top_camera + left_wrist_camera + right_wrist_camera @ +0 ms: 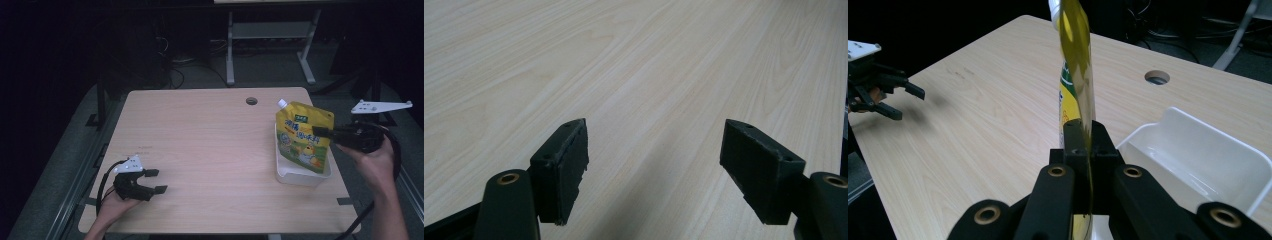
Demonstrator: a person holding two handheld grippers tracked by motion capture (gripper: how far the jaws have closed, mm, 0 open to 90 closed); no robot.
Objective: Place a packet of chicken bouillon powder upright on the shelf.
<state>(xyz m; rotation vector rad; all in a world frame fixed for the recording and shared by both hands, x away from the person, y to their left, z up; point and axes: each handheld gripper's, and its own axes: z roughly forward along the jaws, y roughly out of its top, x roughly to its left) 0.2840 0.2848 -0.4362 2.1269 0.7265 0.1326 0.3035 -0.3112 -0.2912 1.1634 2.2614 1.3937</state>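
Right gripper held out over the table's right side, forearm rising from the lower right corner of the high view, wrist bent inward, jaws pointing left. Jaws pinched together on the right edge of the yellow spout pouch, seen edge-on between them in the right gripper view. Pouch upright, white cap at its upper left corner, lower part down inside the white tray; whether the bottom rests on the tray floor or hangs just above it, hard to tell from here. Tray close to the table's right edge, long side running front to back, tall back wall and curved rim plain in the right gripper view.

Left gripper low at the near left corner of the table, cradled in a hand coming in from the bottom edge, jaws spread wide with nothing between them, only bare wood beyond in the left gripper view. Well apart from pouch and tray.

Broad stretch of open tabletop between the two grippers. Round cable hole near the far edge, just left of the pouch's cap. Little margin right of the tray before the table edge.
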